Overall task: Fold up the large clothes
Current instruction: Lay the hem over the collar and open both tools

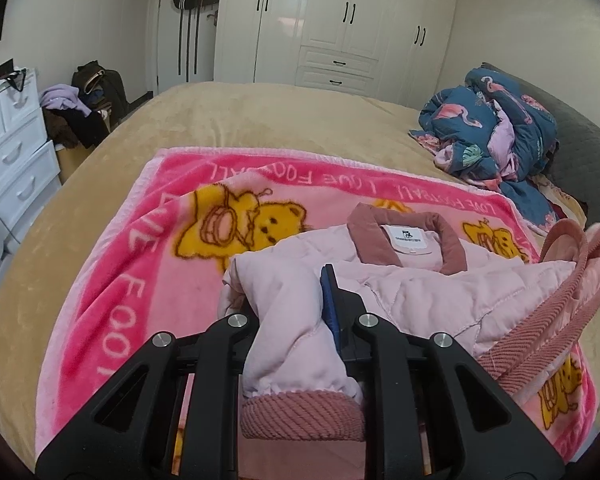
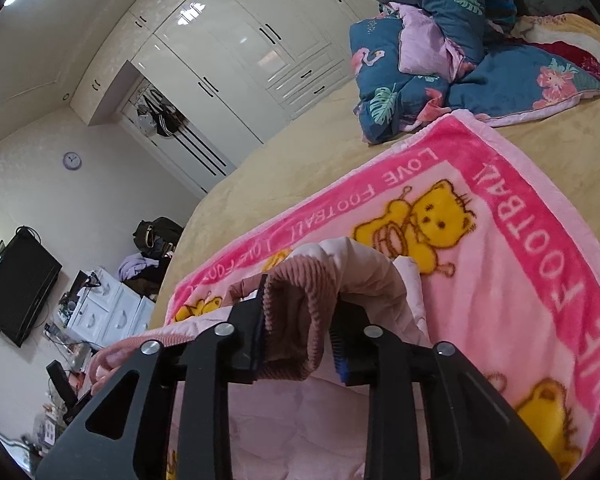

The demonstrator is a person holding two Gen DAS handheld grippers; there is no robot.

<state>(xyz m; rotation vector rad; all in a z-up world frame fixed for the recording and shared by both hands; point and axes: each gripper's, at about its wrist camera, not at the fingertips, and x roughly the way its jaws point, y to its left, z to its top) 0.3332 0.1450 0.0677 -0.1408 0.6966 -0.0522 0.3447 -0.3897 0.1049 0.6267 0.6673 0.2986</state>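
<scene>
The pink quilted jacket lay on the bear blanket, collar toward 12 o'clock. The left claw pinched a sleeve; the right claw clamped a ribbed cuff. Sleeve-folding looked underway; next, both sleeves probably needed laying inward across the chest.

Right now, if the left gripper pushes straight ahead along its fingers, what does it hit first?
The left gripper, shut on a sleeve, would run into the pink jacket body, toward its collar. Beyond lies the pink blanket. Depth is uncertain.
</scene>
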